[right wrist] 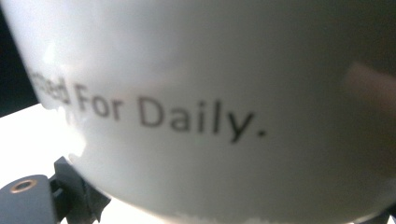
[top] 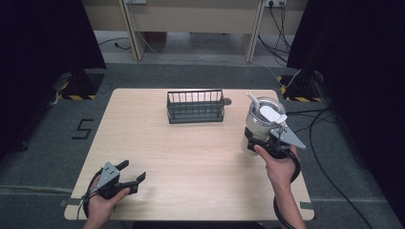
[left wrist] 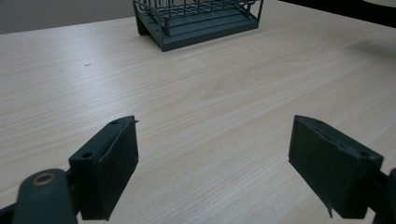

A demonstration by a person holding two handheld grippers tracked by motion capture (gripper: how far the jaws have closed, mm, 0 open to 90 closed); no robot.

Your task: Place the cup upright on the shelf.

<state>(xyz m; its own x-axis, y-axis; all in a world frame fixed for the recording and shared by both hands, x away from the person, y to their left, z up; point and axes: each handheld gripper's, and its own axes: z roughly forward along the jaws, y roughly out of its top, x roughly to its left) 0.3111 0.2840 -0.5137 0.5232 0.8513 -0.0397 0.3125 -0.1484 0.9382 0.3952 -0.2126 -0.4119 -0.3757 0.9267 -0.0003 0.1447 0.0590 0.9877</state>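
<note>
Now right gripper (top: 267, 143) clamps upright tumbler (top: 261, 125) at right of frame; wire basket (top: 195, 107) lies up-left of it; left gripper (top: 128, 177) open, idle, lower left.

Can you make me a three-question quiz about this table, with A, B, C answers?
1. Where is the wire basket?
A. At the far middle of the table
B. In the person's left hand
C. On the floor

2. What colour is the tumbler body?
A. Red
B. White
C. Green

3. How are the fingers of the left gripper?
A. Wide apart with nothing between them
B. Shut on the basket
C. Shut on a spoon

Answers:
1. A, since the high view shows the basket standing on the wood near the far edge.
2. B, since the right gripper view shows a white wall with dark lettering.
3. A, since the left gripper view shows bare table between the two fingers.
</note>
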